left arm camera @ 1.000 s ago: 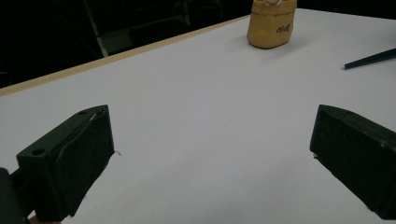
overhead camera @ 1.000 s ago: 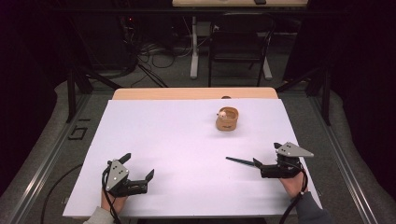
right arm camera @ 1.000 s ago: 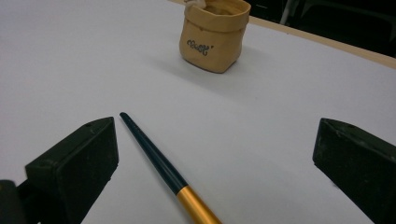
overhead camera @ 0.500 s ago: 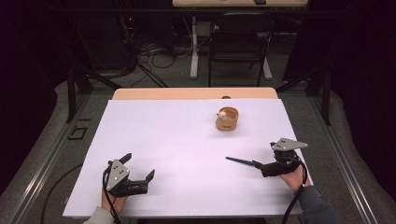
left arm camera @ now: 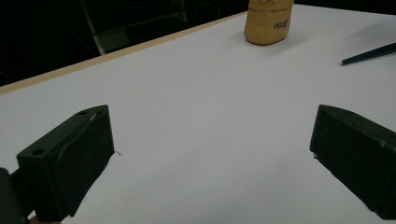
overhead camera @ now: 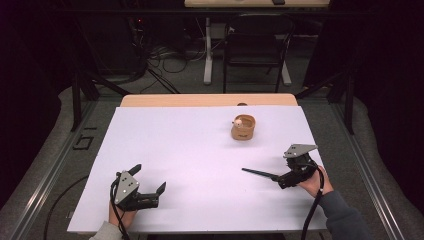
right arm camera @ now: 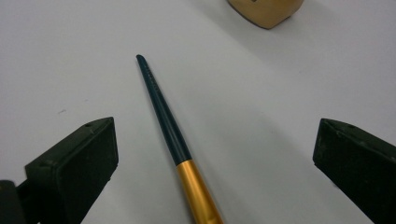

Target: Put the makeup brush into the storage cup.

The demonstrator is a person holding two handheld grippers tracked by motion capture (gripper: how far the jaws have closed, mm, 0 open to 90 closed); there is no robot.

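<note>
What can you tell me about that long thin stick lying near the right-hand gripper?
The stick looks like a slim brush handle or pen: a dark teal shaft tapering to a rounded tip, joined to a shiny gold, metal-looking sleeve nearer the camera. It lies flat on the white table cover, its tip pointing away from the right gripper. It sits between the open fingers; neither visibly touches it. Its near end runs out of frame.
</note>
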